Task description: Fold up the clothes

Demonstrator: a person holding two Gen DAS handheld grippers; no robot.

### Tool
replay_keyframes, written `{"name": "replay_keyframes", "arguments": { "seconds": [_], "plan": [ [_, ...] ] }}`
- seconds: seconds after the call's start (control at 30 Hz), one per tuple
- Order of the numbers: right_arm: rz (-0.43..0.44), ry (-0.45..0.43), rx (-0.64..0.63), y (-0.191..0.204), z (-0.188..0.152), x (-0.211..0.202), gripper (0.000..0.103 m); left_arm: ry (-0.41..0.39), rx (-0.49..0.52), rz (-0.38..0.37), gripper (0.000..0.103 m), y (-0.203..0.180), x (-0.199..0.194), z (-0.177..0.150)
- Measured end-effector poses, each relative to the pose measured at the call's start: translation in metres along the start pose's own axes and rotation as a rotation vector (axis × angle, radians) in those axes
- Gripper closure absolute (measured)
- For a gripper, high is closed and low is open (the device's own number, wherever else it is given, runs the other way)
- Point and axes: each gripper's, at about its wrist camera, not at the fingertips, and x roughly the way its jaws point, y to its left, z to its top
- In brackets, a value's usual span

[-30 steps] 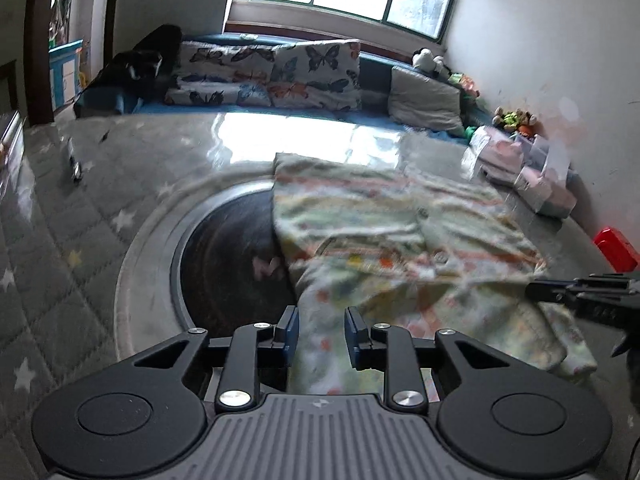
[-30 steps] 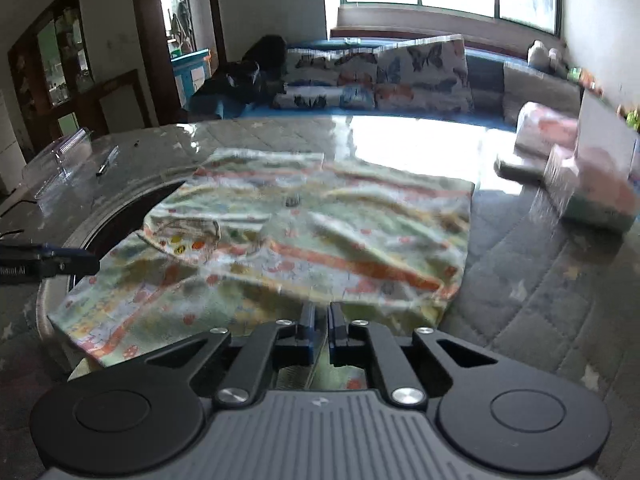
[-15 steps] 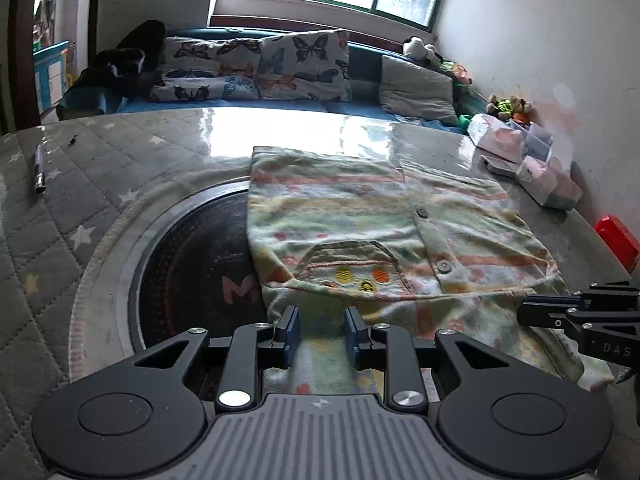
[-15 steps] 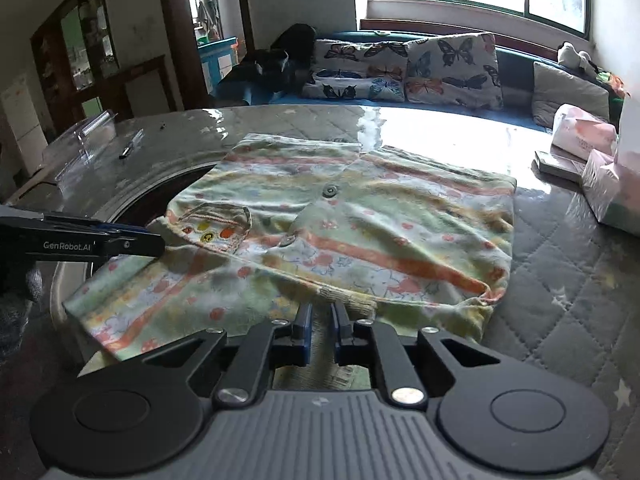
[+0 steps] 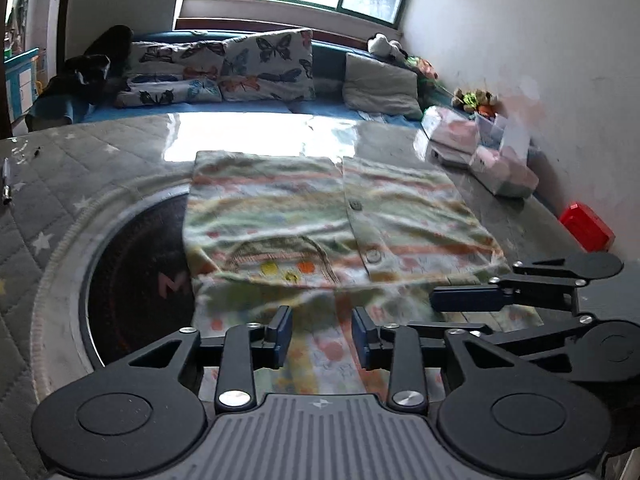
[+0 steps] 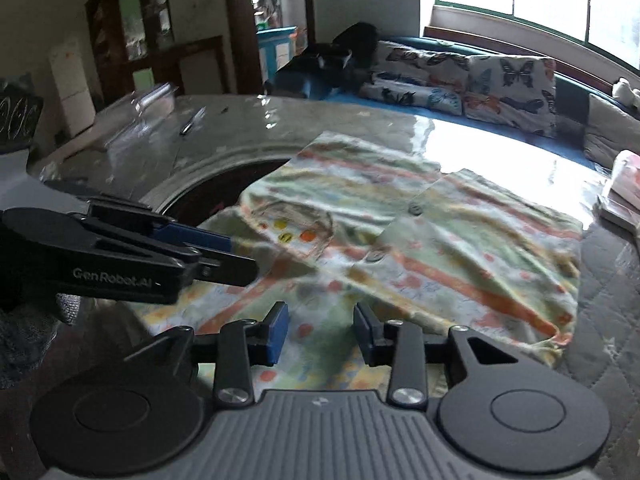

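A pastel patterned button shirt [image 5: 320, 220] with a small front pocket lies folded on the grey quilted table; it also shows in the right wrist view [image 6: 420, 248]. Its near part lies flat under both grippers. My left gripper [image 5: 322, 336] is open and empty just above the near hem. My right gripper [image 6: 320, 332] is open and empty over the same near edge. The right gripper also shows in the left wrist view [image 5: 468, 300], close on the right. The left gripper shows in the right wrist view [image 6: 224, 256], close on the left.
A round dark inset [image 5: 136, 280] with a pale ring sits in the table left of the shirt. Pink boxes [image 5: 500, 168] and a red box [image 5: 586, 226] lie at the right by the wall. A pen [image 5: 6, 184] lies far left. Butterfly cushions [image 5: 240, 68] line the bench behind.
Both grippers have opened and let go of the shirt's near edge. The two grippers have come closer together. The cloth now lies flat under them.
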Motion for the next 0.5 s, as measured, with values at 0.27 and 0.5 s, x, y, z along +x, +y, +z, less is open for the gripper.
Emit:
{"name": "replay_keyframes", "arguments": {
  "seconds": [0.27,0.5],
  "plan": [
    [-0.003,0.017,-0.006,0.001,-0.017,-0.013,0.061,0.005,0.048,0.023,0.044,-0.008,-0.007,-0.020],
    [-0.006,0.031,-0.011,0.003,-0.032,-0.025,0.060,-0.007,0.063,0.052,0.026,-0.010,-0.017,-0.035]
  ]
}}
